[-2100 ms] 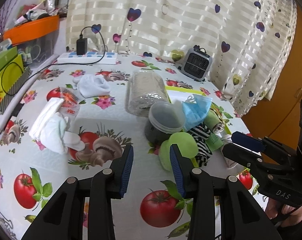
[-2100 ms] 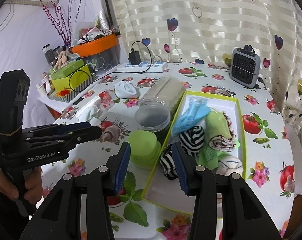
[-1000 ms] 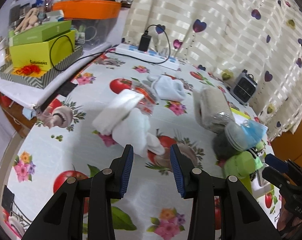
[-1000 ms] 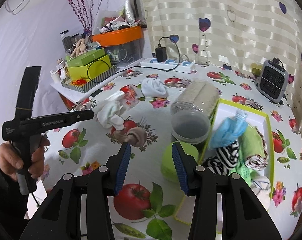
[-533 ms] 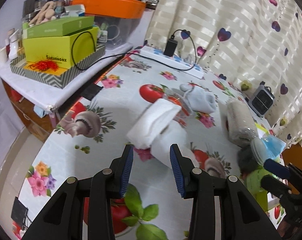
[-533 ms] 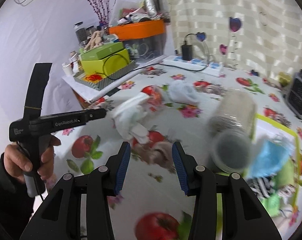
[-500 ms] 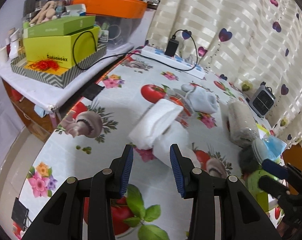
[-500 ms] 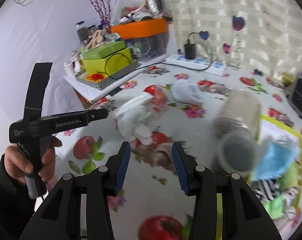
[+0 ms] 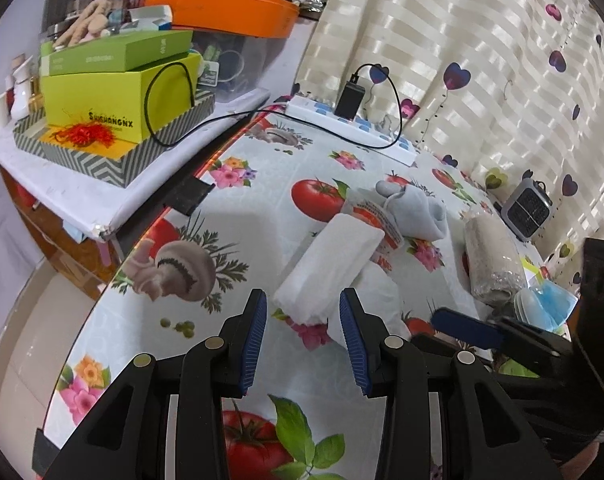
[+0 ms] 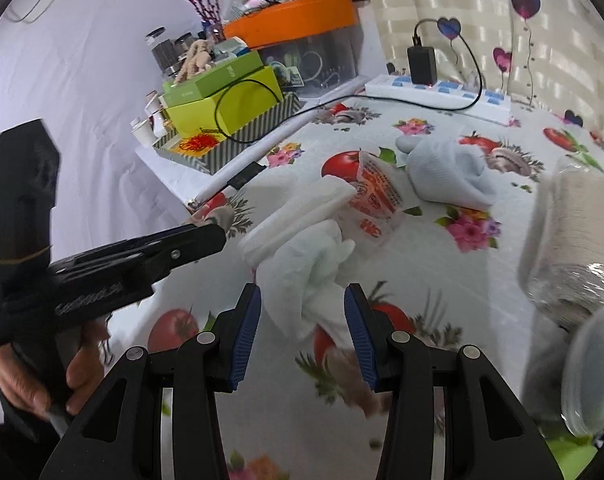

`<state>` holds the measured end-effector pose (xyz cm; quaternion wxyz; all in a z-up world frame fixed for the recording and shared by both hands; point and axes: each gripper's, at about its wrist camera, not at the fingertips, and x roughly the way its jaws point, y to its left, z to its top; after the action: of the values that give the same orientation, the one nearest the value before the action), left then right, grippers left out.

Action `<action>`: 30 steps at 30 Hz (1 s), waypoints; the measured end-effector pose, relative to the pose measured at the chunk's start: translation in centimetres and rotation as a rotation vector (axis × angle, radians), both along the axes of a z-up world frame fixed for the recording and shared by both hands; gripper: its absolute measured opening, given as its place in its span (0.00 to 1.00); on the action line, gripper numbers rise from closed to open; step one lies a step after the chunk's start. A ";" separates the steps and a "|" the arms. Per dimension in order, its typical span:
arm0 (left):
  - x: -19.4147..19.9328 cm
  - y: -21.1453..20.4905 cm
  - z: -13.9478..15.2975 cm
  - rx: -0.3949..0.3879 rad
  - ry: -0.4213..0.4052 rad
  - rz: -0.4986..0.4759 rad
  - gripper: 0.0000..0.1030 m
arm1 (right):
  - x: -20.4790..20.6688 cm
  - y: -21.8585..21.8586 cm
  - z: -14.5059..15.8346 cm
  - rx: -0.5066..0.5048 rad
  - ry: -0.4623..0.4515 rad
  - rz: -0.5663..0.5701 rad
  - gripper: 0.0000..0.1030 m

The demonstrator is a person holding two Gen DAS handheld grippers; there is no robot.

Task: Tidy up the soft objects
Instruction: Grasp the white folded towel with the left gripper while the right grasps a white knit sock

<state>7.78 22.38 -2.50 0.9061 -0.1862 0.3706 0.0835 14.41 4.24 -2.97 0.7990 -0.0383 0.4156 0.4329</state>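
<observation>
A folded white cloth (image 9: pixel 329 266) lies on the tomato-print tablecloth, with a crumpled white cloth (image 10: pixel 305 276) against it and a red-printed plastic bag (image 10: pixel 371 204) behind. A pale blue sock bundle (image 9: pixel 419 214) lies farther back. My left gripper (image 9: pixel 303 334) is open and empty, its fingers just short of the folded cloth's near end. My right gripper (image 10: pixel 302 326) is open and empty, just short of the crumpled cloth. The right gripper also shows in the left wrist view (image 9: pixel 467 334).
A clear jar (image 9: pixel 491 262) lies on its side to the right, with a blue mask (image 9: pixel 553 308) beyond it. A power strip (image 9: pixel 349 128) and cable lie at the back. Green boxes (image 9: pixel 118 92) stand on a side shelf left. The table edge (image 9: pixel 102 308) curves near left.
Both grippers have swung left away from the yellow-green tray and closed in on the white cloths. Both stay open and empty.
</observation>
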 end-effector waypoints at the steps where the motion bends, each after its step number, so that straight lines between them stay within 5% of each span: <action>1: 0.2 0.1 0.0 0.000 -0.001 -0.002 0.36 | 0.3 0.4 -0.3 0.000 0.011 -0.001 0.43; 9: 2.6 0.5 -0.5 0.000 0.010 -0.031 0.36 | 1.9 2.1 -2.4 -0.014 0.087 0.004 0.42; 10: 2.9 0.4 -0.7 0.001 0.015 -0.037 0.36 | 1.8 1.9 -2.4 -0.011 0.087 0.015 0.27; 14: 4.1 0.1 -1.3 0.006 0.032 -0.064 0.36 | 0.9 1.3 -1.8 -0.046 0.036 0.022 0.22; 30: 6.6 -1.7 -3.1 0.065 0.088 -0.157 0.42 | 0.1 -2.2 -1.1 -0.074 0.030 -0.033 0.22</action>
<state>14.38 20.70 -5.63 0.8983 -0.1232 0.4206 0.0321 14.47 2.09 -4.10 0.7977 -0.0544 0.4437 0.4048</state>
